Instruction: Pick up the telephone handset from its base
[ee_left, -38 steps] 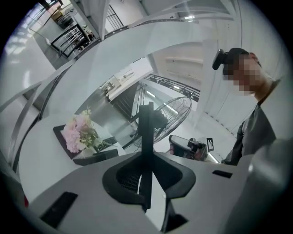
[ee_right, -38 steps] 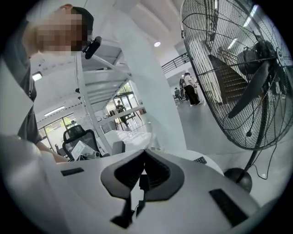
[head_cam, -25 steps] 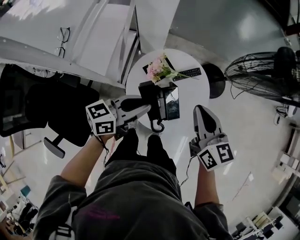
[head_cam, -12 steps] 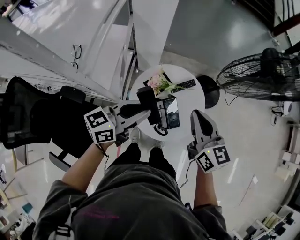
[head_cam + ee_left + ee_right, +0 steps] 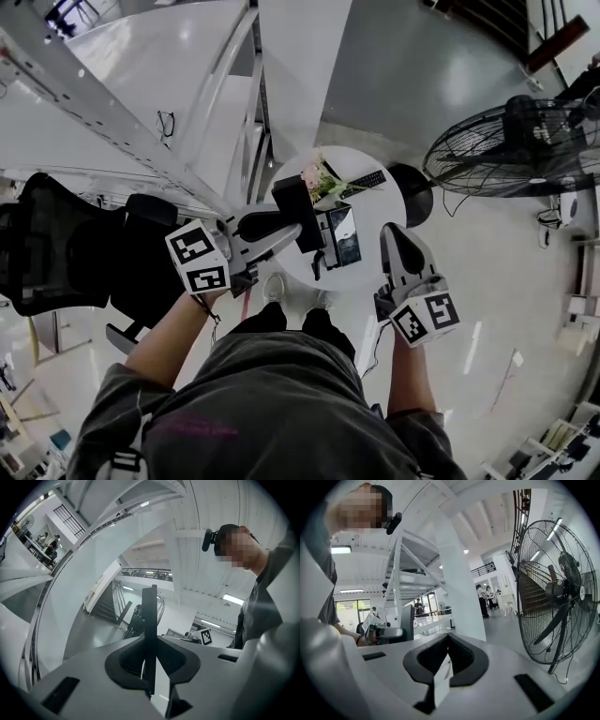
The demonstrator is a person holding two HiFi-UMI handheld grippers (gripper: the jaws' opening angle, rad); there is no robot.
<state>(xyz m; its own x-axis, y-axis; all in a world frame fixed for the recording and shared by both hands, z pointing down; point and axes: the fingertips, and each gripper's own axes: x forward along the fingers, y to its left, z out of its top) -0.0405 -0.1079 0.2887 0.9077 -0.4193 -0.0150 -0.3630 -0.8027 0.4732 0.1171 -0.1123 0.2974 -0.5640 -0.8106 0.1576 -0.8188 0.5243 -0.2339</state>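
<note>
A black telephone handset (image 5: pixel 296 212) hangs in the air above the round white table (image 5: pixel 384 204), held well clear of the phone base (image 5: pixel 341 234) that lies on it. My left gripper (image 5: pixel 291 225) is shut on the handset, whose cord (image 5: pixel 319 259) dangles below. In the left gripper view the handset (image 5: pixel 150 620) stands edge-on between the jaws. My right gripper (image 5: pixel 397 242) hovers to the right of the table, shut with nothing in it. Its tips (image 5: pixel 449 640) meet in the right gripper view, where the handset (image 5: pixel 408 620) shows at the left.
Pink flowers (image 5: pixel 317 174) and a black remote (image 5: pixel 366 179) lie at the table's far side. A large floor fan (image 5: pixel 511 141) stands to the right, a black office chair (image 5: pixel 66 248) to the left. White stair beams (image 5: pixel 216 103) run behind the table.
Both grippers have risen; the table and base look smaller and farther below. The handset has gone up with the left gripper, its cord trailing down to the base.
</note>
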